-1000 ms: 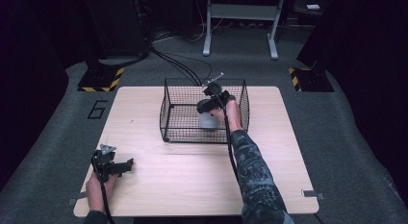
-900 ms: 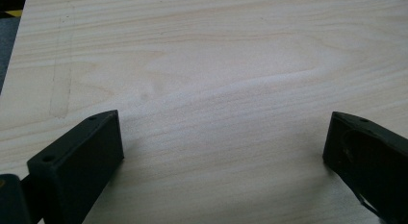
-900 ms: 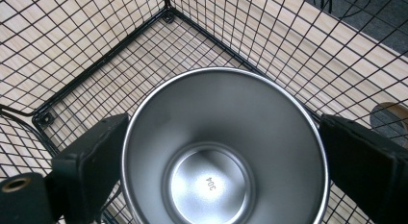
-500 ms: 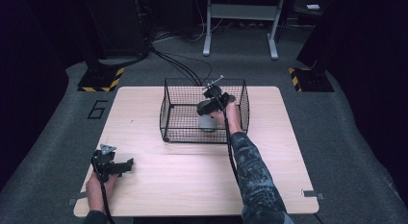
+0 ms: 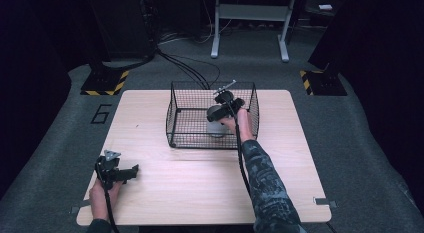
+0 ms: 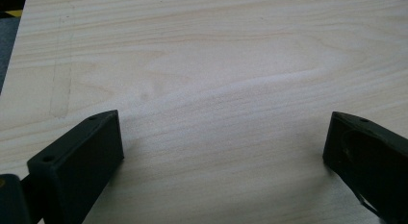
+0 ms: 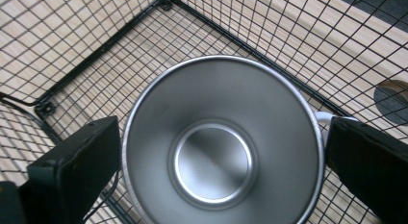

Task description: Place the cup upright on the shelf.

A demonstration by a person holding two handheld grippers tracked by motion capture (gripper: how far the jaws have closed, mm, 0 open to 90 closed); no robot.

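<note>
Right claw (image 5: 223, 112) was inside the wire basket (image 5: 185, 124), reaching in over its near-right side. In the right gripper view its jaws stood wide, one on each side of a steel cup (image 7: 219, 147), which sat upright with its mouth open to the camera. Left jaw looked just beside the cup wall; right jaw was next to a small handle stub on the rim. Couldn't tell whether either jaw actually touched the metal. No clamping visible.

The cup (image 5: 216, 124) was on the basket floor, toward the basket's near-right part, seen through the mesh in the high view. The basket sat on the counter (image 5: 200, 188) near the far edge, about centred left to right.

Left claw (image 5: 131, 170) was low over the counter near the near-left corner, held in the person's left hand (image 5: 102, 193), grey three-cornered plate on top. In the left gripper view the jaws were spread wide with bare wood (image 6: 211, 89) between them, holding nothing.

Right forearm in a patterned sleeve (image 5: 265, 188) ran from the near edge up to the basket, with a black cable trailing along it.
</note>
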